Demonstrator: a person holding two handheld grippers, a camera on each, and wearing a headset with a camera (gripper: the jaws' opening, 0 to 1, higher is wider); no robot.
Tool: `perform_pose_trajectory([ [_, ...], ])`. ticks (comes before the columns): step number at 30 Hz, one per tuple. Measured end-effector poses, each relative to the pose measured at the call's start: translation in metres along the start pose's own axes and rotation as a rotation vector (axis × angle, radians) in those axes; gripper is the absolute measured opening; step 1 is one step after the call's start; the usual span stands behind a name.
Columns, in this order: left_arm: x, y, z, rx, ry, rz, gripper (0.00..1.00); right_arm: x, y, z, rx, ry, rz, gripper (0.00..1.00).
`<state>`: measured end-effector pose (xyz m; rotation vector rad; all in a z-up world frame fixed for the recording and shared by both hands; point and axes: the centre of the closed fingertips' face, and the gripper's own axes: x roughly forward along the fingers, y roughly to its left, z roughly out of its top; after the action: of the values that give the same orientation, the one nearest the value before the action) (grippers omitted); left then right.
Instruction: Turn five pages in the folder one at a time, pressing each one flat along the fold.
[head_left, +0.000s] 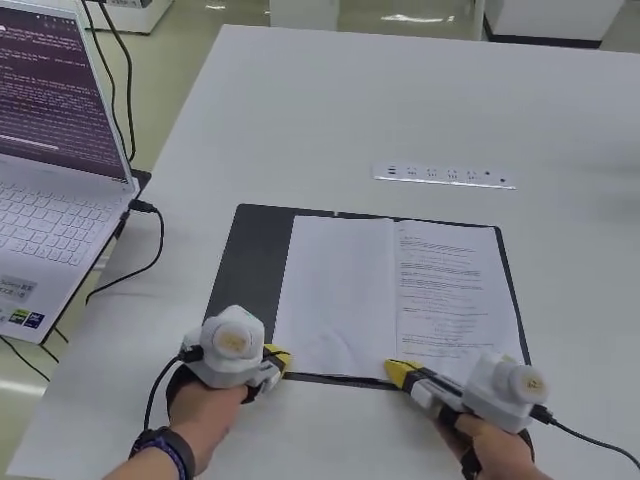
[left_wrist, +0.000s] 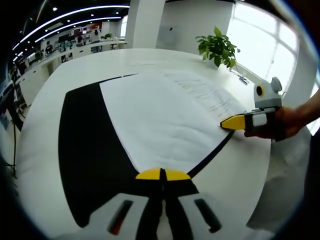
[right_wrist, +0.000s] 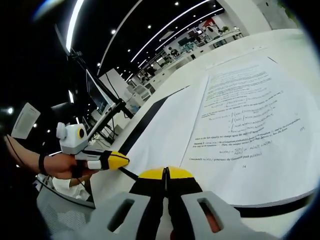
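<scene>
Since my left claw (head_left: 277, 360) and right claw (head_left: 400, 371) both have their jaws pressed together, seemingly on nothing (the right tips may graze paper), a blunt shove could drag two sheets or crease the page (head_left: 450, 290). The folder (head_left: 250, 260) lies open on the table (head_left: 400, 110). Both hands sit low at its near edge, angled toward each other.
</scene>
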<state>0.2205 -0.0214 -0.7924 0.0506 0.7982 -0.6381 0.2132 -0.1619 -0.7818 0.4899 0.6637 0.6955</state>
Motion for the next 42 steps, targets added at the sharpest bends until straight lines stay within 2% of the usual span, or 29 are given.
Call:
perform_pose_trajectory([
  [5, 0.000, 0.000, 0.000, -0.011, 0.005, 0.010, 0.00, -0.002, 0.000, -0.001, 0.028, 0.005, -0.005, 0.00],
  [7, 0.000, 0.001, 0.000, -0.033, 0.016, 0.017, 0.00, -0.003, 0.001, -0.001, 0.034, 0.011, -0.010, 0.00],
  [12, 0.000, 0.000, 0.001, -0.062, 0.048, 0.038, 0.00, -0.004, 0.004, -0.001, 0.029, 0.040, -0.011, 0.00],
  [16, -0.001, -0.001, 0.001, -0.086, 0.052, 0.046, 0.00, -0.009, 0.009, -0.002, 0.025, 0.054, -0.005, 0.00],
  [20, -0.008, -0.006, 0.011, -0.113, 0.020, 0.054, 0.00, -0.020, 0.007, 0.000, 0.026, 0.040, -0.015, 0.00],
  [21, -0.010, -0.008, 0.019, -0.143, -0.017, 0.056, 0.00, -0.024, 0.006, 0.004, 0.038, 0.023, -0.018, 0.00],
  [22, -0.012, -0.010, 0.026, -0.142, -0.038, 0.054, 0.00, -0.027, 0.005, 0.006, 0.041, 0.010, -0.022, 0.01],
  [27, -0.020, -0.019, 0.048, -0.126, -0.087, 0.046, 0.03, -0.042, -0.001, 0.013, 0.027, -0.006, -0.038, 0.03],
  [33, -0.026, -0.020, 0.055, -0.117, -0.109, 0.048, 0.07, -0.058, -0.009, 0.020, 0.001, -0.016, -0.063, 0.12],
  [42, -0.048, -0.024, 0.063, -0.083, -0.136, 0.065, 0.17, -0.083, -0.019, 0.042, -0.021, -0.066, -0.093, 0.24],
])
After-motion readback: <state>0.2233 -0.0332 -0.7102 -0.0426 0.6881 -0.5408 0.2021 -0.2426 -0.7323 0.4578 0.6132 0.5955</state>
